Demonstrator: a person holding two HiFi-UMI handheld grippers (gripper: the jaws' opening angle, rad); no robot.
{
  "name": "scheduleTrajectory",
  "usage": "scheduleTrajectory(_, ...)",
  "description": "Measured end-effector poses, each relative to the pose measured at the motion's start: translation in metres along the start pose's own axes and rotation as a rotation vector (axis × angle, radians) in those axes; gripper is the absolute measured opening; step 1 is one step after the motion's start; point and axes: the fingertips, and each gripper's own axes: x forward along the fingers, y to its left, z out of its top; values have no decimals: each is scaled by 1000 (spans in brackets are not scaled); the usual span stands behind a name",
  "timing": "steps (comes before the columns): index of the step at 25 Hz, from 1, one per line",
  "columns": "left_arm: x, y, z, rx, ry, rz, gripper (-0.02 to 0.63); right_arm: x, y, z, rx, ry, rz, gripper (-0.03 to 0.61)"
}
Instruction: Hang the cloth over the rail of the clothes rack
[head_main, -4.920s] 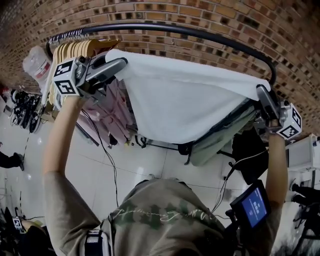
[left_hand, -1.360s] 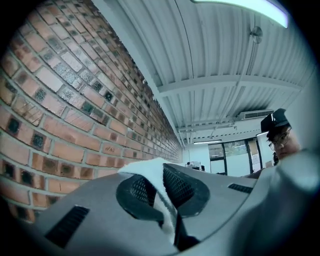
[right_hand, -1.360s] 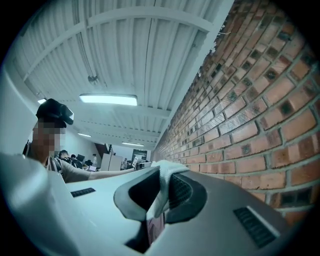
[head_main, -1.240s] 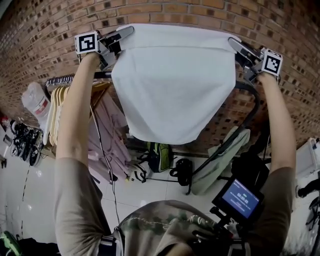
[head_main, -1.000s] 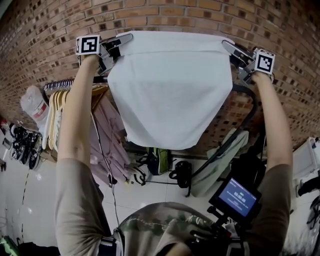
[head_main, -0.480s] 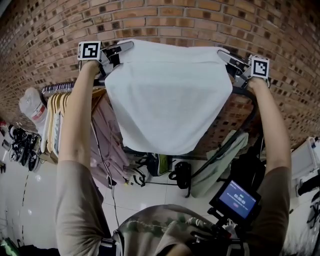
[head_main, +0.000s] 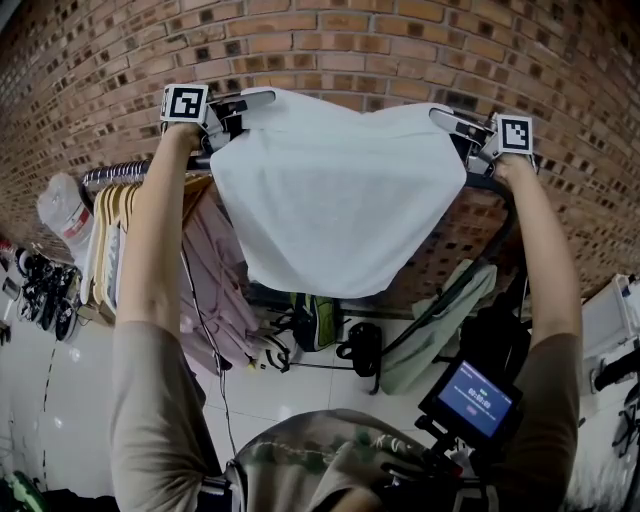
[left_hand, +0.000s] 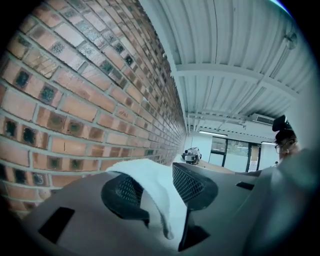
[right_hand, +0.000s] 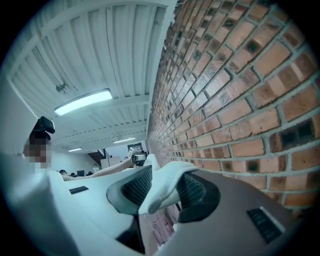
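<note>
**Both grips loosen, cloth sags at the rail**

Nearest, in the head view, both arms reach up, toward 11 and 1 o'clock. The cloth (head_main: 335, 200) hangs between them, filling the middle up to 12 o'clock. Half a second ago its top edge ran taut from hand to hand; now it dips in the middle.

The reason shows at the corners. The left gripper (head_main: 262, 98) at 11 o'clock and the right gripper (head_main: 442, 116) at 1 o'clock have just been opening their jaws. In the left gripper view the pads stand apart, with the cloth corner (left_hand: 150, 185) lying loose between them and no longer pinched. The right gripper view shows the same: jaws apart, and a cloth fold (right_hand: 165, 182) draped across the gap.

Just behind, the rail (head_main: 120, 172) runs in from 9 o'clock past the hangers (head_main: 115, 230) and goes under the cloth. Both hands have come down toward it over the last second. Farthest is the wall (head_main: 350, 40).

This looks like the release, with the cloth given over to the rail. Whether enough of it falls behind the rail to stay put is hidden.
</note>
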Motion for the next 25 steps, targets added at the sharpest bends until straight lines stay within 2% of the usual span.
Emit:
scheduleTrajectory(1,2,0,-6,-8,30,-8,158,1,-2,-4,24,13,0,136)
scheduleTrajectory(2,4,0,-13,-20,64,-16,197,2,-4,-7,50,23,-2,168)
scheduleTrajectory(5,8,0,-28,-52,136,-26,256,4,-8,-11,91,34,-9,253)
scheduleTrajectory(6,9,1,-29,-61,139,-21,260,4,-9,-11,96,32,-15,287)
scheduleTrajectory(7,9,2,-29,-70,135,-17,308,3,-11,-10,102,26,-24,316)
scheduleTrajectory(8,9,2,-29,-77,130,-15,358,3,-14,-8,108,17,-35,320)
scheduleTrajectory(11,9,2,-26,-74,117,-12,406,-1,-20,-2,122,-26,-52,334)
scheduleTrajectory(13,11,-1,-24,-72,110,-25,418,-6,-17,7,121,-73,-33,334)
scheduleTrajectory(15,13,-5,-25,-78,109,-44,471,-5,-7,15,92,-105,4,414)
scheduleTrajectory(18,12,-5,-25,-85,113,-40,477,3,-4,12,48,-70,3,420)
scheduleTrajectory(20,11,0,-24,-81,110,-6,477,4,-8,6,73,-54,-11,419)
scheduleTrajectory(25,8,11,-25,-87,114,45,476,-6,-16,13,111,-108,-23,419)
